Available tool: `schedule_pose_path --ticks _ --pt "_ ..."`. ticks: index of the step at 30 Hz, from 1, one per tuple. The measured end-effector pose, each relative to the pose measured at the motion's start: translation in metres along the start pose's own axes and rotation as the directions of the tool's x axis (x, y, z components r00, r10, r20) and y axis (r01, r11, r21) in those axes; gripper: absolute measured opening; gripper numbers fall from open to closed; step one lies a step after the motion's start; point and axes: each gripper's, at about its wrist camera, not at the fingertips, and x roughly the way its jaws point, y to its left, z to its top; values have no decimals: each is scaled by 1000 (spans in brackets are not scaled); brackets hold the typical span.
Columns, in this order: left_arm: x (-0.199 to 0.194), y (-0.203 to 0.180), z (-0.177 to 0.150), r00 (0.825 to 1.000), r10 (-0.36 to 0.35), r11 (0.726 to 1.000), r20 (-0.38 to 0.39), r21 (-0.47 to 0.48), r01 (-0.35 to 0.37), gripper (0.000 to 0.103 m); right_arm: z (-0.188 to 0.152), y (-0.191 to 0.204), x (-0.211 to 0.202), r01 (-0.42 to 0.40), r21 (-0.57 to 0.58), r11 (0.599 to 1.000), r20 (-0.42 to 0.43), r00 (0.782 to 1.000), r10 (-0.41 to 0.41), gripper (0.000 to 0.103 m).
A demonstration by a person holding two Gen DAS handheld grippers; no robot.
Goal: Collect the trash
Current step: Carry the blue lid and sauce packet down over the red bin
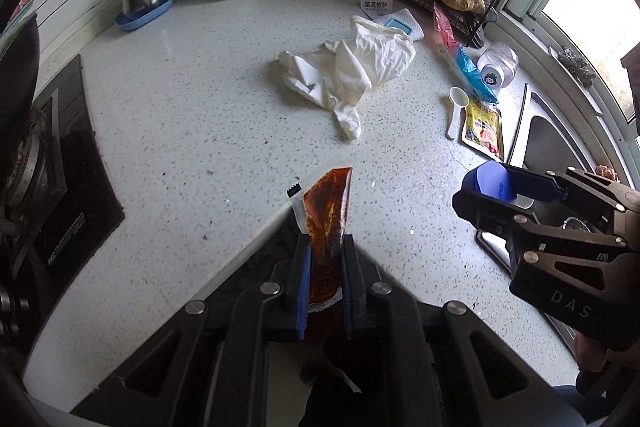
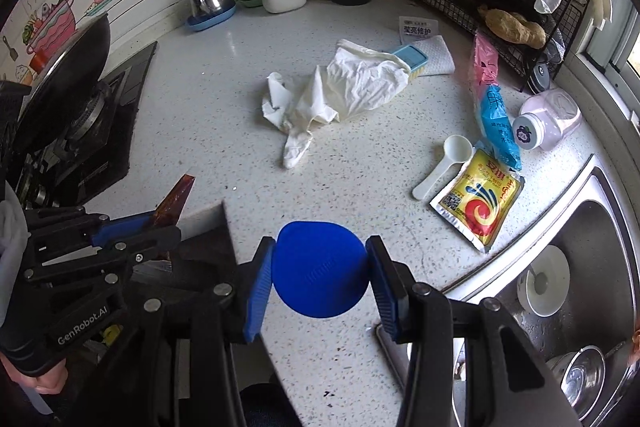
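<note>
On the bench edge, left tool [image 1: 325,267] is clamped on one brown sauce sachet [image 1: 329,205], right tool [image 2: 320,277] clamped on one blue lid [image 2: 320,269]. Risk: the slick sachet held near its lower end could slip or leak; the lid's round rim could pop free. Left lying: one crumpled glove [image 1: 352,75], one yellow packet [image 2: 478,207], one white scoop [image 2: 442,165].
</note>
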Motion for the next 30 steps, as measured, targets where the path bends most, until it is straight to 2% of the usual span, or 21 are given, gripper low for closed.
schedule_pose_path --ticks 10,15,20,23,30 --pt "-41 41 -67 999 51 996 3 -71 -51 12 -28 66 -11 -55 -83 995 -16 998 53 43" --pt "-45 58 -104 999 44 992 -12 -117 -45 12 -53 94 -9 -66 -108 992 -20 998 65 43" --pt "-28 67 -143 998 45 992 -49 -116 -50 12 -85 110 13 -60 -108 992 -68 996 53 43" --pt "-11 71 -164 998 21 993 -57 -116 -27 12 -106 118 28 -54 -115 992 -84 995 45 43" --pt "50 79 -208 991 24 994 -131 -98 -37 12 -148 119 85 -35 -105 994 -148 989 19 43"
